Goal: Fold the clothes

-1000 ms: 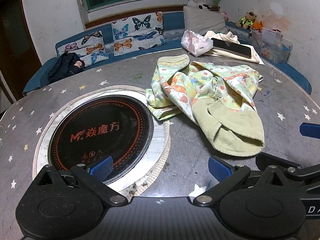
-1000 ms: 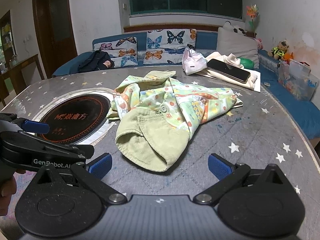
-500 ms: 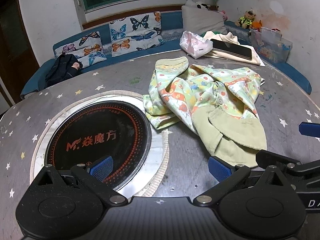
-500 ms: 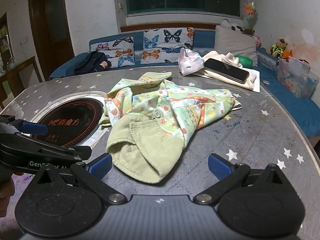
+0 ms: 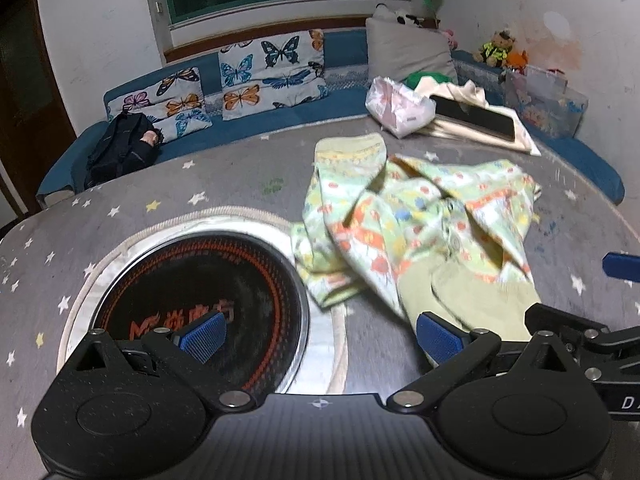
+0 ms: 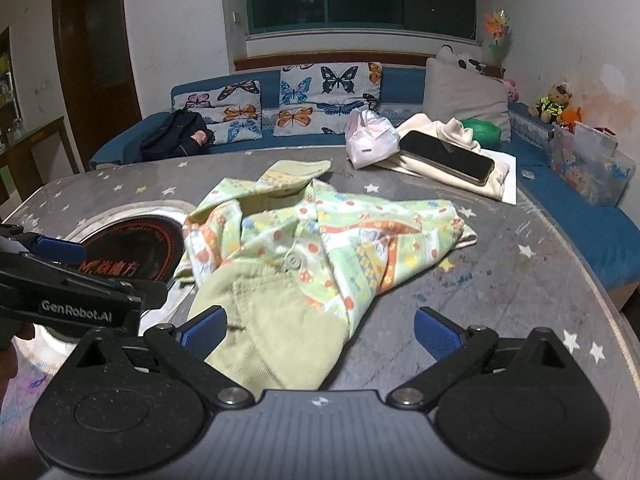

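A crumpled child's garment [image 5: 416, 228], light green with orange and yellow print and a plain green corduroy part, lies on the grey star-patterned round table [image 5: 240, 176]; it also shows in the right wrist view [image 6: 304, 256]. My left gripper [image 5: 320, 336] is open and empty, low over the table, its right fingertip at the corduroy hem. My right gripper [image 6: 320, 330] is open and empty, with the corduroy part between its fingers. The left gripper's side also shows at the left of the right wrist view [image 6: 60, 276].
A black induction hob [image 5: 200, 308] is set in the table's middle, left of the garment. At the far side lie a pink plastic bag [image 5: 396, 104] and a phone [image 6: 446, 156] on folded cream cloth. A blue sofa [image 6: 280, 120] with butterfly cushions stands behind.
Both grippers have moved forward and lower toward the garment. The corduroy hem now lies at the fingertips of each. The garment has not moved.
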Action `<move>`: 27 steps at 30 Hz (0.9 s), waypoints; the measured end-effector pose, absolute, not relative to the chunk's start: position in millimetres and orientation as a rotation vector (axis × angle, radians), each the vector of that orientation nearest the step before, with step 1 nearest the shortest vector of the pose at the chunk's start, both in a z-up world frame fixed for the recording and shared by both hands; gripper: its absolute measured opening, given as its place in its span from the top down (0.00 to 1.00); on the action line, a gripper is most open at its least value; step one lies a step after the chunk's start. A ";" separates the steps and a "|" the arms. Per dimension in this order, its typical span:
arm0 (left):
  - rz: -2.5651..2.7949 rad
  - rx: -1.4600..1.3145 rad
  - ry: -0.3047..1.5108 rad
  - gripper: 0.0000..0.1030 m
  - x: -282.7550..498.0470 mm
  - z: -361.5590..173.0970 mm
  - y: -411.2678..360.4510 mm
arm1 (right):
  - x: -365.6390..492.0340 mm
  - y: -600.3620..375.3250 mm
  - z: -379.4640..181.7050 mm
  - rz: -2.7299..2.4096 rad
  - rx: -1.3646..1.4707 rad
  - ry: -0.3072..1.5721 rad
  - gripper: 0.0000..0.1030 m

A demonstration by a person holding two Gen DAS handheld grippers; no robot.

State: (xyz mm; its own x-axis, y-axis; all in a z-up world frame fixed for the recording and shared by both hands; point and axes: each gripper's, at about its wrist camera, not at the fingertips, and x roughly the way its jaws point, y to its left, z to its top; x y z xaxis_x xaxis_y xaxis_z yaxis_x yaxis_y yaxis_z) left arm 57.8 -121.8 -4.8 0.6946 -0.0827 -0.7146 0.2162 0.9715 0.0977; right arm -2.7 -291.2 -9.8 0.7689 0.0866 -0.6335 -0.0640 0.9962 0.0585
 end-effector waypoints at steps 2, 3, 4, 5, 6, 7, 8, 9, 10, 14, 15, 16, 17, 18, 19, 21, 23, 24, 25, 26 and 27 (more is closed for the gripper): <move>-0.177 0.170 0.782 0.01 65.3 -2.4 -121.2 | 4.3 -291.8 -9.7 0.078 0.028 0.688 0.05; -0.181 0.163 0.782 0.01 69.3 -1.2 -120.6 | 8.0 -291.9 -10.0 0.076 0.024 0.689 0.06; -0.187 0.155 0.781 0.02 73.4 0.1 -119.8 | 11.7 -292.3 -10.6 0.075 0.021 0.690 0.08; -0.192 0.147 0.779 0.06 77.7 1.5 -119.1 | 15.4 -293.9 -11.6 0.075 0.021 0.693 0.10; -0.197 0.140 0.777 0.07 82.1 2.9 -118.7 | 19.6 -294.9 -12.5 0.074 0.024 0.697 0.10; -0.203 0.133 0.775 0.10 86.5 4.3 -118.2 | 23.8 -296.0 -13.2 0.073 0.027 0.701 0.12; -0.208 0.126 0.772 0.13 90.9 5.7 -117.8 | 27.8 -297.2 -14.1 0.073 0.031 0.704 0.12; -0.213 0.118 0.770 0.14 95.3 7.1 -117.3 | 31.0 -298.6 -15.0 0.072 0.032 0.705 0.13; -0.221 0.113 0.769 0.16 99.7 8.1 -117.3 | 34.2 -300.0 -16.0 0.072 0.033 0.706 0.15; -0.256 0.104 0.795 0.21 117.4 6.1 -121.7 | 48.9 -303.4 -21.4 0.069 0.030 0.730 0.23; -0.263 0.099 0.806 0.21 121.2 3.9 -122.0 | 52.4 -304.4 -23.0 0.068 0.030 0.736 0.24; -0.268 0.092 0.820 0.22 124.6 1.2 -121.8 | 55.1 -305.8 -24.8 0.068 0.029 0.743 0.26; -0.273 0.084 0.833 0.23 128.0 -1.4 -121.6 | 57.2 -307.2 -26.5 0.069 0.029 0.747 0.29; -0.277 0.076 0.847 0.25 131.4 -4.0 -121.4 | 59.3 -308.2 -28.1 0.069 0.030 0.754 0.30; -0.282 0.069 0.860 0.32 134.8 -6.6 -121.1 | 61.4 -309.1 -29.7 0.070 0.032 0.762 0.34; -0.291 0.053 0.887 0.45 141.6 -11.8 -120.7 | 65.5 -311.4 -32.9 0.070 0.035 0.775 0.38; -0.300 0.038 0.914 0.60 148.4 -17.1 -120.3 | 67.9 -315.0 -34.9 0.071 0.043 0.781 0.48; -0.305 0.029 0.923 0.63 150.6 -19.1 -120.2 | 68.9 -316.4 -35.8 0.076 0.050 0.786 0.50; -0.311 0.016 0.930 0.71 150.5 -20.4 -119.8 | 69.8 -317.5 -36.7 0.081 0.056 0.791 0.54; -0.320 0.003 0.936 0.79 150.2 -21.1 -119.0 | 70.2 -318.0 -37.4 0.085 0.058 0.794 0.58; -0.327 -0.001 0.936 0.81 150.0 -21.3 -118.9 | 70.7 -318.5 -38.0 0.089 0.059 0.796 0.62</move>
